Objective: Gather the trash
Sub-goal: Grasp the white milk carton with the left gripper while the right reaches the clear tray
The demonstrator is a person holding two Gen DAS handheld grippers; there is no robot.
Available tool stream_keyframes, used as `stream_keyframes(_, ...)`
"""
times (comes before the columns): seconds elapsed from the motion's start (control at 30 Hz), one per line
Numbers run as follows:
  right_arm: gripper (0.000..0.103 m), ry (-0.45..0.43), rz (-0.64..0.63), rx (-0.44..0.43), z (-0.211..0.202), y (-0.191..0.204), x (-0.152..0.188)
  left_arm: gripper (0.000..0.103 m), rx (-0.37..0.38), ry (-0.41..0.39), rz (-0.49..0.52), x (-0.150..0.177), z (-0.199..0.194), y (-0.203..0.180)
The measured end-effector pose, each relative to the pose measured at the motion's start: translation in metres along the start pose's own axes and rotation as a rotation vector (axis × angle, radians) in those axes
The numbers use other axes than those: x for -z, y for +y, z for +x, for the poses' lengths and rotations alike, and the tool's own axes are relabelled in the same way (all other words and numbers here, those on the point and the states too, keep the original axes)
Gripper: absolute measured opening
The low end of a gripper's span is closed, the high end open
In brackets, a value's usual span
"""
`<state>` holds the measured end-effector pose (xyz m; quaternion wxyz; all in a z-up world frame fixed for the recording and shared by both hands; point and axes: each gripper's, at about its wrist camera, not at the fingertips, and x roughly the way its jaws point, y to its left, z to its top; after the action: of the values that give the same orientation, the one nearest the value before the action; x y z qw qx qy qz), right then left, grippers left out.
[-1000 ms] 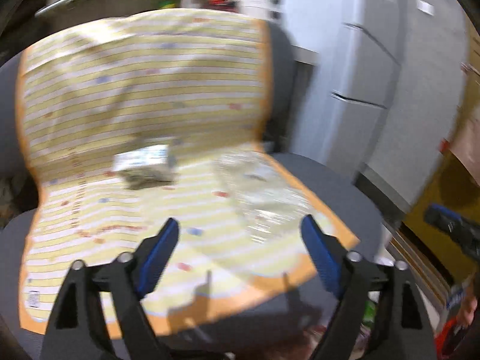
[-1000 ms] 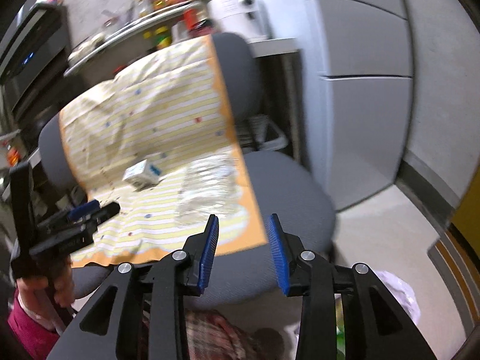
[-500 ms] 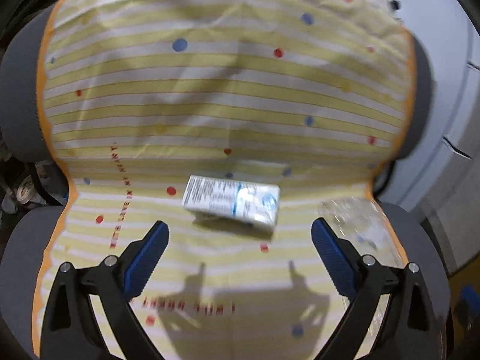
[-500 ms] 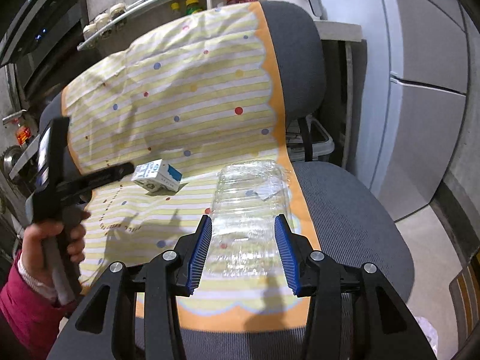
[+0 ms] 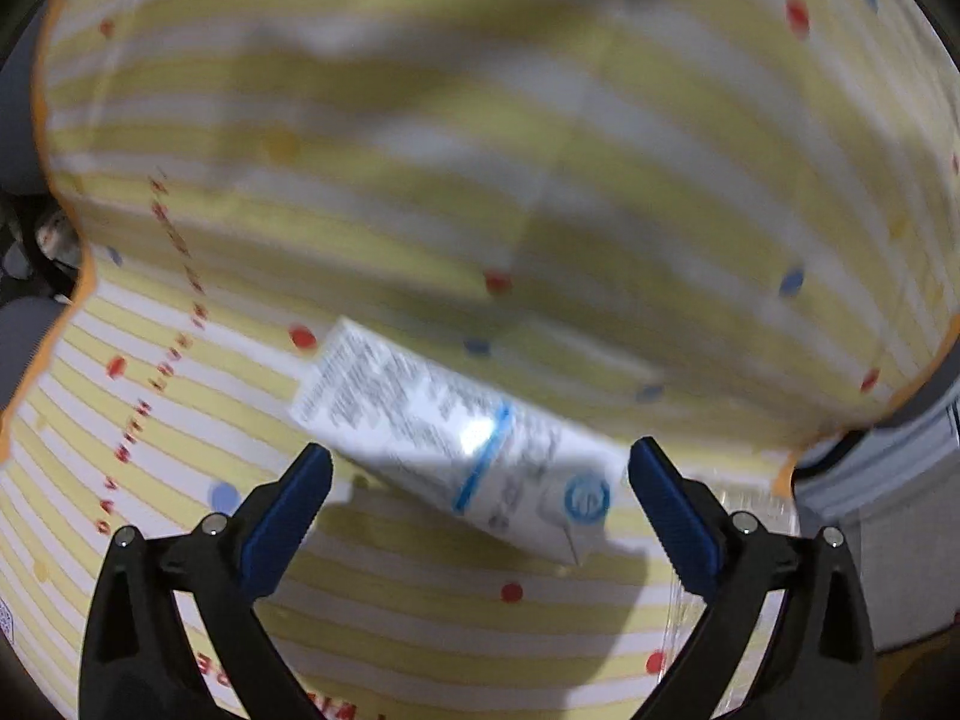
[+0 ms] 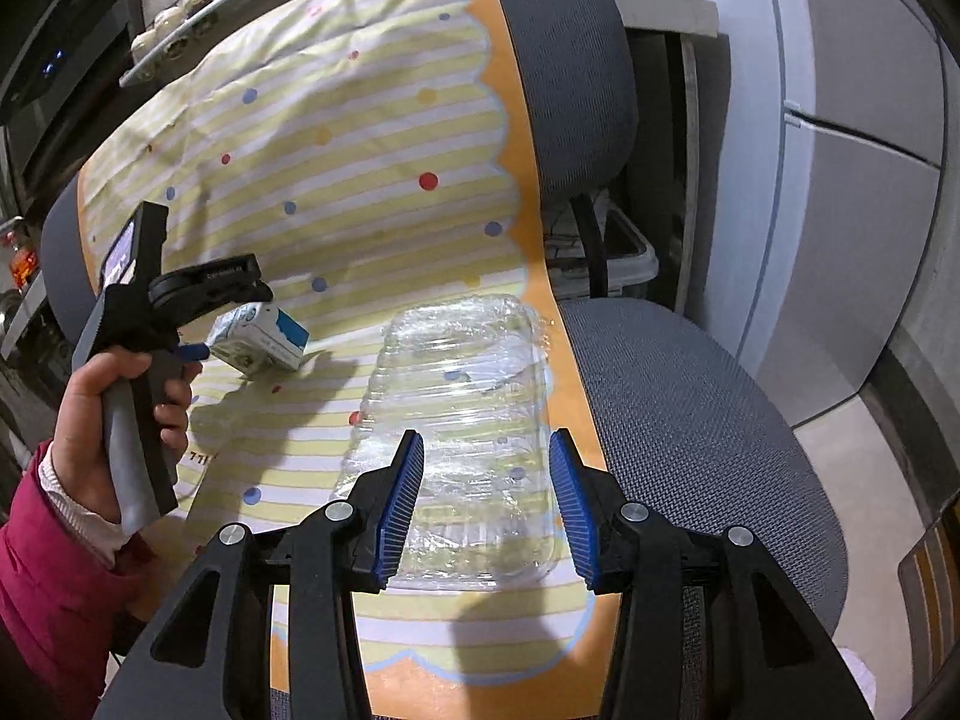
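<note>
**A:** Where does the trash lie relative to each gripper?

**B:** The left gripper (image 5: 480,474) is spread wide, holding nothing. A small white carton (image 5: 456,450) with blue print lies tilted between its blue fingertips (image 5: 288,510), its far end reaching out beyond them. From this view it is unclear whether either pad touches it. The right gripper (image 6: 489,504) is also released and empty. It hovers over the near end of a clear plastic clamshell container (image 6: 462,438), which lies flat and stretches away ahead of the jaws.

**A:** What surface are they on?

**B:** Both rest on a yellow striped cloth (image 6: 336,150) with coloured dots and an orange scalloped border, draped over a grey office chair (image 6: 690,408).

**A:** What does one view show that the other does not?

**B:** The right wrist view takes in the whole scene: the person's left hand (image 6: 120,414) in a red sleeve gripping the left gripper's handle, the carton (image 6: 258,339) just ahead of that tool, well to the left of the right gripper, and the chair's bare seat to the right. The left wrist view is blurred and close. It shows the carton's small print and a round blue logo, plus only an edge of the clamshell (image 5: 750,498) beyond the right fingertip.
</note>
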<state>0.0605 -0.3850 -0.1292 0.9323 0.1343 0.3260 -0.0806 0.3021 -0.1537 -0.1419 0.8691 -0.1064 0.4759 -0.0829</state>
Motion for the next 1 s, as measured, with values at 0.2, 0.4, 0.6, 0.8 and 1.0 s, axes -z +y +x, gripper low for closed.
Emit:
stream_keyframes(0.2, 0.045, 0.008, -0.005, 0.001, -0.005, 0.002, 0.007, 0.053, 0.036, 0.078, 0.001, 0.015, 0.015, 0.010)
stream_keyframes(0.4, 0.045, -0.012, 0.007, 0.010, -0.021, 0.004, 0.011, 0.014, 0.089, -0.010, 0.106, 0.020, -0.024, 0.015)
stream_keyframes(0.6, 0.045, -0.021, -0.003, -0.018, -0.037, 0.021, 0.020, 0.003, 0.151, -0.056, 0.290, 0.049, -0.083, 0.037)
stream_keyframes(0.8, 0.045, -0.015, -0.023, -0.034, -0.050, 0.041, 0.030, 0.000, 0.156, -0.028, 0.354, 0.087, -0.108, 0.080)
stream_keyframes(1.0, 0.046, -0.034, -0.037, -0.035, -0.065, 0.056, 0.035, 0.020, 0.155, -0.050, 0.317, 0.104, -0.133, 0.108)
